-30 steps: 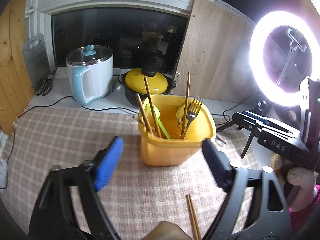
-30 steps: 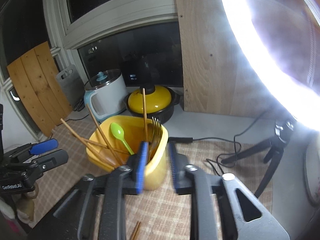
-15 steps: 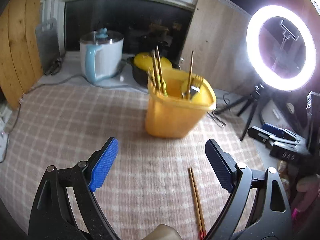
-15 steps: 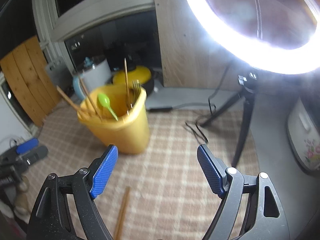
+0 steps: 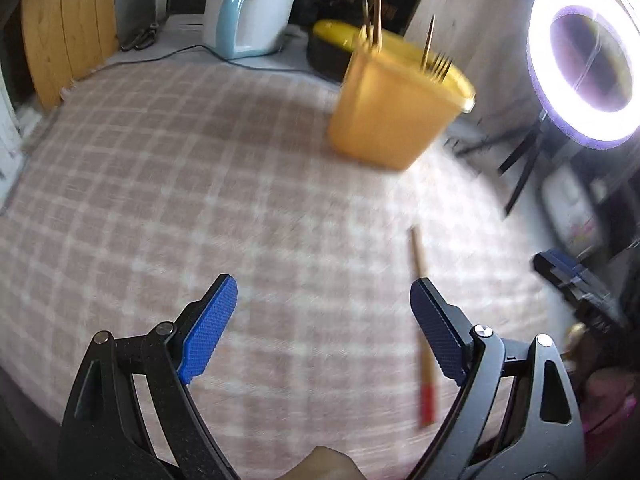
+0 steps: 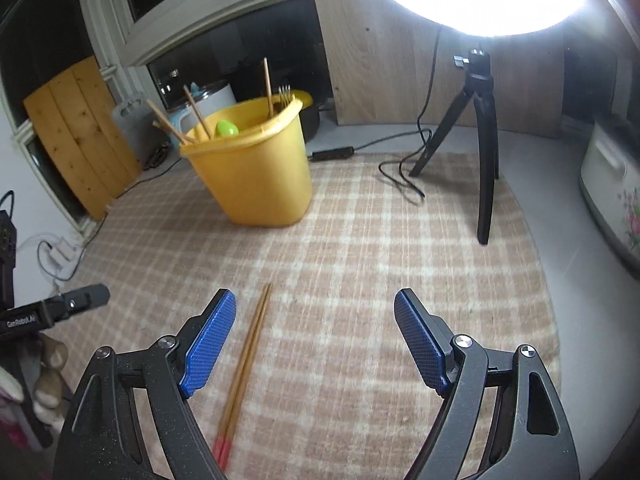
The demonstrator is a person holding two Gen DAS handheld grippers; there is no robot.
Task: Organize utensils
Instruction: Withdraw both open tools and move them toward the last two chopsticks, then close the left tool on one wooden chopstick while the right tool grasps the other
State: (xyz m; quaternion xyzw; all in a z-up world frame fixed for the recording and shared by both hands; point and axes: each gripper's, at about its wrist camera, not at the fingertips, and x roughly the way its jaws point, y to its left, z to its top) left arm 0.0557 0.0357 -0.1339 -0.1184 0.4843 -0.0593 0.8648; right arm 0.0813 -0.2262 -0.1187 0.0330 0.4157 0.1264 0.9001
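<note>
A: Both tools have pulled back from the bin (image 6: 256,172) since half a second ago; it now sits farther off and smaller in each view, and the right tool (image 6: 314,340), which a second ago was nearly closed by the bin's rim, is spread wide.

B: And the left tool (image 5: 322,330)?

A: Also wide, jaws well apart, holding nothing. It hangs over the checked cloth (image 5: 160,184), well short of the bin (image 5: 396,108).

B: Where are the loose chopsticks (image 6: 244,368)?

A: Flat on the cloth, in front of the bin and well apart from it. In the right view they lie just beside the left pad (image 6: 208,344), red ends toward the camera. In the left view the chopsticks (image 5: 422,320) run just beside the right pad (image 5: 438,332).

B: What's in the bin?

A: More chopsticks (image 6: 192,114), a fork (image 6: 285,94), a green spoon (image 6: 227,128), all standing upright or leaning.

B: Anything unclear?

A: The left view is motion-blurred; the pair there reads as one stick. The spoon is hidden from that side. The ring light (image 6: 472,4) is cut off at the top.
</note>
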